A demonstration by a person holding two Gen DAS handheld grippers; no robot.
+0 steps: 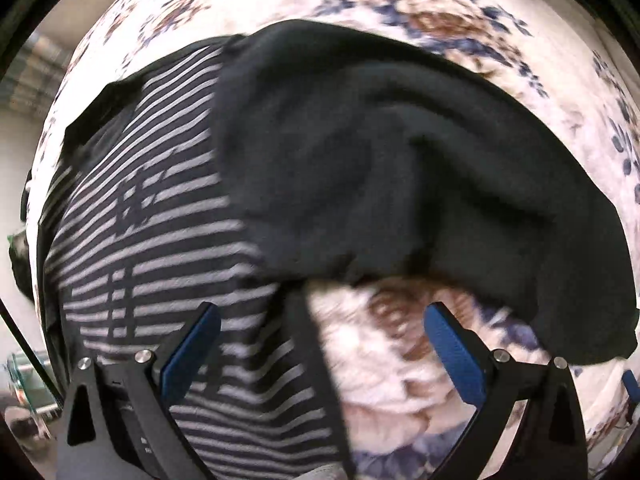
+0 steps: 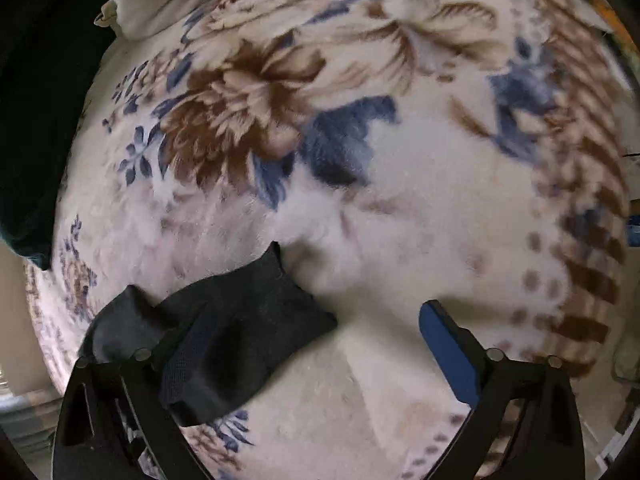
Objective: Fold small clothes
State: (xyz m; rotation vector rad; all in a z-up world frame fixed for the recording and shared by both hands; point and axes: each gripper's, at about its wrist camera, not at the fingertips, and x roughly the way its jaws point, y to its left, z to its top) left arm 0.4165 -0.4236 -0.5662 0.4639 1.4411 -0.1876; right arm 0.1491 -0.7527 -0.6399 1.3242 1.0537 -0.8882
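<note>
- Left tongs [image 1: 322,340]: fingers wide apart, nothing between the blue pads [image 1: 192,356]. They hover low over the near edge of the garment, left finger above the striped part, right finger above bare blanket.
- Right tongs [image 2: 316,344]: also spread apart, nothing gripped. A dark fabric corner [image 2: 224,336] lies across and in front of the left finger, hiding most of its pad; the right pad [image 2: 450,350] is in plain sight over bare blanket. Whether the cloth touches the finger, I cannot tell.
- Garment: one dark piece with a grey-and-black striped section [image 1: 160,248] on the left and a plain black section [image 1: 400,168] bunched and creased on the right, partly lying over the stripes. Not flat; the black part shows deep wrinkles.
- It lies on a floral fleece blanket [image 2: 420,208] (cream with brown and blue flowers) covering the bed; the blanket shows all round the garment's far and right sides in the left wrist view.
- Right wrist view: mostly bare blanket ahead, with only the dark corner at lower left. A pale cream cloth [image 2: 160,4] sits at the far left edge of the blanket.
- Left view is motion-blurred, so fine detail of the hems is unreadable.
</note>
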